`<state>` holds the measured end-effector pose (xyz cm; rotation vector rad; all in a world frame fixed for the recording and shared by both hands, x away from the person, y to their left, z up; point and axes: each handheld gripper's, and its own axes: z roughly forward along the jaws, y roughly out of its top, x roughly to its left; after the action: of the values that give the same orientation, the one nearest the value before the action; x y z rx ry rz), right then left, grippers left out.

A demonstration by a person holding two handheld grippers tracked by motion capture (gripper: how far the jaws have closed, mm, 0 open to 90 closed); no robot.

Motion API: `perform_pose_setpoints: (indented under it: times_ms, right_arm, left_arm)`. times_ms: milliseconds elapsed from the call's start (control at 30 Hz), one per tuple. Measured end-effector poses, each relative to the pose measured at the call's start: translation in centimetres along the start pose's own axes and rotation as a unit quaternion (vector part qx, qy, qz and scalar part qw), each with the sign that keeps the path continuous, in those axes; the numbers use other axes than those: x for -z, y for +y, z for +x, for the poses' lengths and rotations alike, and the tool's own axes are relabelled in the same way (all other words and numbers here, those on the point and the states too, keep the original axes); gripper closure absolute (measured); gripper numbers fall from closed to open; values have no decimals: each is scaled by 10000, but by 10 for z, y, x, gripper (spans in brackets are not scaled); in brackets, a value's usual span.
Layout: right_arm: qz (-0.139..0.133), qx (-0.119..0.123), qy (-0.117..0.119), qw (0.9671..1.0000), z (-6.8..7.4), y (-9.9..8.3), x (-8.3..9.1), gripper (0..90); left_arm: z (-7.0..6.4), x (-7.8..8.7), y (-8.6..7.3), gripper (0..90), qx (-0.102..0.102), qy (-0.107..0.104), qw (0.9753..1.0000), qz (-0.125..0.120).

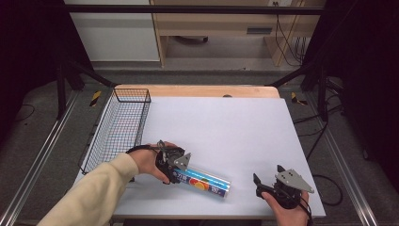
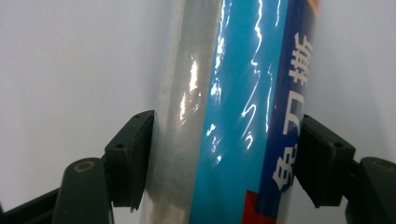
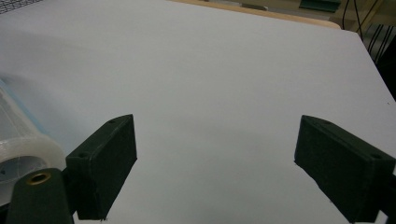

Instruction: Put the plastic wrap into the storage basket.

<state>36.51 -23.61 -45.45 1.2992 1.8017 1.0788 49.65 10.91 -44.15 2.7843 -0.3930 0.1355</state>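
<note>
High view is showing the left claw (image 1: 175, 165) gripping one end of a plastic-wrapped roll (image 1: 204, 181) that is lying on the white tabletop (image 1: 221, 127) near its front edge; the roll is pointing away to the right, its far end resting toward the right claw (image 1: 267, 178). Left gripper view is confirming the hold: both black jaws are pressing against opposite sides of the roll (image 2: 229, 116) (a clear film over a blue label with white characters). The right claw is sitting near the front right corner of the tabletop, its jaws spread wide and gripping nothing; in the right gripper view the open jaws are framing bare white surface, with the roll's round end (image 3: 23, 154) just beside the left-hand jaw, apparently not touching it. A wire basket (image 1: 120, 127) is standing along the left edge of the tabletop, behind the left hand (image 1: 148, 162); through its mesh nothing is appearing inside, and the roll is lying outside it, well to its right.
</note>
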Motion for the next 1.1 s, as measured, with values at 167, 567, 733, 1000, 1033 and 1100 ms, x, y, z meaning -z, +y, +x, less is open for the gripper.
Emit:
perform_pose_setpoints:
  times_ms: [167, 567, 733, 1000, 1033, 1100]
  right_arm:
    - [2, 1, -1, 10000, 0, 0, 0, 131]
    - [30, 9, 36, 10000, 1, 0, -1, 142]
    - [31, 13, 32, 10000, 0, 0, -1, 143]
    - [24, -14, 35, 10000, 0, 0, 0, 143]
    - [20, -10, 33, 10000, 0, 0, 0, 142]
    - [19, -11, 37, 10000, 0, 0, 0, 142]
  left_arm:
    - [-1, 0, 2, 289, 8, 27, 10000, 52]
    - [-2, 1, 8, 300, 169, 76, 9998, 52]
    - [-2, 10, 11, 304, 323, 83, 9994, -125]
    - [-5, 18, 14, 309, 385, 145, 9990, -151]
    - [-5, 19, 14, 310, 354, 155, 9992, -120]
    - [-6, 20, 14, 310, 373, 173, 9991, -126]
